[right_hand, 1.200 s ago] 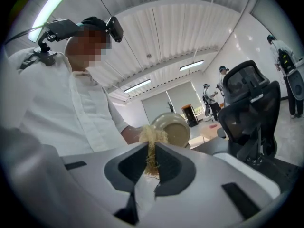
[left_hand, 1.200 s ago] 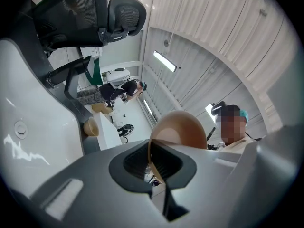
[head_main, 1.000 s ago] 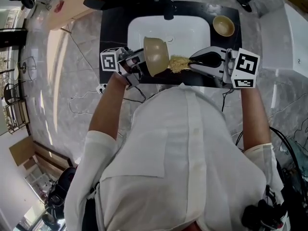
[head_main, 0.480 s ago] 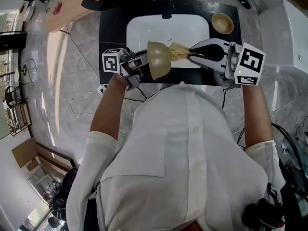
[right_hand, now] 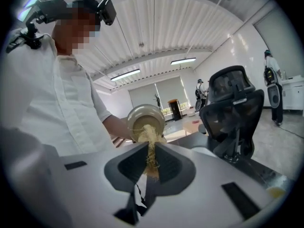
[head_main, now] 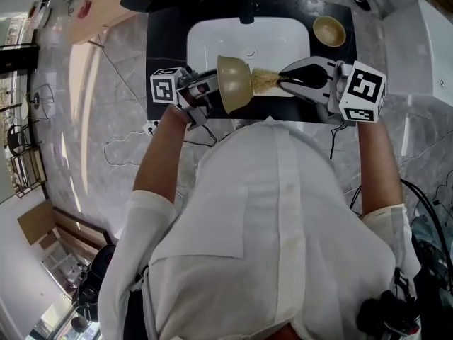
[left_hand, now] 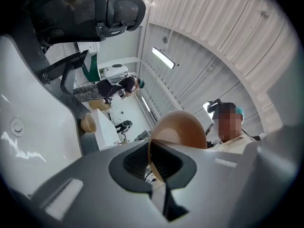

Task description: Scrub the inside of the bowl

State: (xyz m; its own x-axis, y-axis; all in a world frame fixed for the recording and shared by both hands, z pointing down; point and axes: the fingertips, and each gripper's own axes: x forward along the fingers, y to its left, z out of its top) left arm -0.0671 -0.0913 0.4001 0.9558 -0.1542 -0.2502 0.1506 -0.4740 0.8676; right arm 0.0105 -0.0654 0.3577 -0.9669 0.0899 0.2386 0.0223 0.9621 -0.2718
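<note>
A tan bowl [head_main: 233, 83] hangs on its side over the front edge of the white sink [head_main: 212, 37], its mouth facing right. My left gripper [head_main: 214, 88] is shut on its rim; in the left gripper view the bowl's rim [left_hand: 183, 132] stands edge-on between the jaws of that gripper [left_hand: 153, 163]. My right gripper [head_main: 281, 83] is shut on a straw-coloured fibrous scrubber [head_main: 265, 81], which pokes into the bowl's mouth. From the right gripper view the scrubber [right_hand: 151, 148] runs from that gripper [right_hand: 151, 164] into the bowl [right_hand: 142, 118].
A second tan bowl [head_main: 329, 31] sits on the black counter [head_main: 166, 41] at the sink's right. A dark faucet [head_main: 245, 7] stands behind the basin. Cables lie on the marble floor at the left. An office chair [right_hand: 232, 113] stands beyond the counter.
The right gripper and scrubber moved up the picture, from the bowl's lower rim into its mouth. The bowl stayed nearly in place in the left gripper.
</note>
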